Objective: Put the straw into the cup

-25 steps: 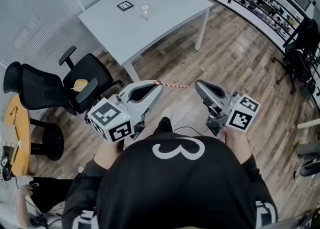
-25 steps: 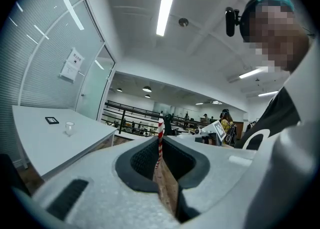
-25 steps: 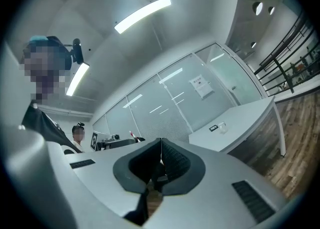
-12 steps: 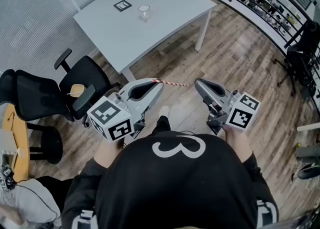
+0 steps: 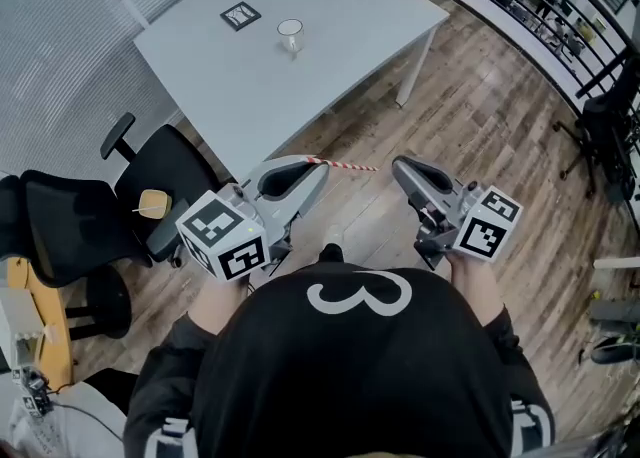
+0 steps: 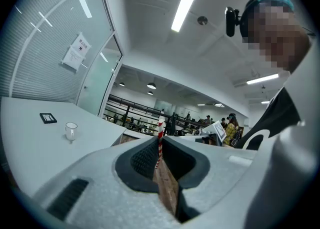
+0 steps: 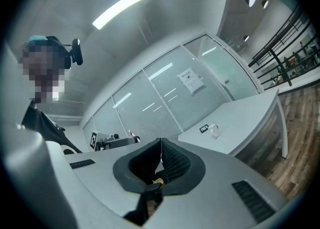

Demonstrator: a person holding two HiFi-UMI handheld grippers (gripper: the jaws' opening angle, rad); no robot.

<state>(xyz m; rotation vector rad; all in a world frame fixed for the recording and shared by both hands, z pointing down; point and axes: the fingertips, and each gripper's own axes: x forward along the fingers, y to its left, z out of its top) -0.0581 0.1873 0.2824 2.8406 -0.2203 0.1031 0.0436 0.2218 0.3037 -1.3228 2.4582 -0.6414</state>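
**Straw pinched, cup well ahead on the table**

Your left gripper (image 5: 322,166) points level, and its jaws pinch the red-and-white straw (image 5: 345,164) near one end. Most of the straw sticks out sideways toward your right gripper (image 5: 400,166). That hold likely leaves you a long free end to lower into the cup's mouth. The right gripper's jaws are pressed together on nothing, so it looks spare for now. The cup (image 5: 290,34) stands upright on the white table (image 5: 380,6), near a small marker card (image 5: 240,16) and well apart from both grippers.
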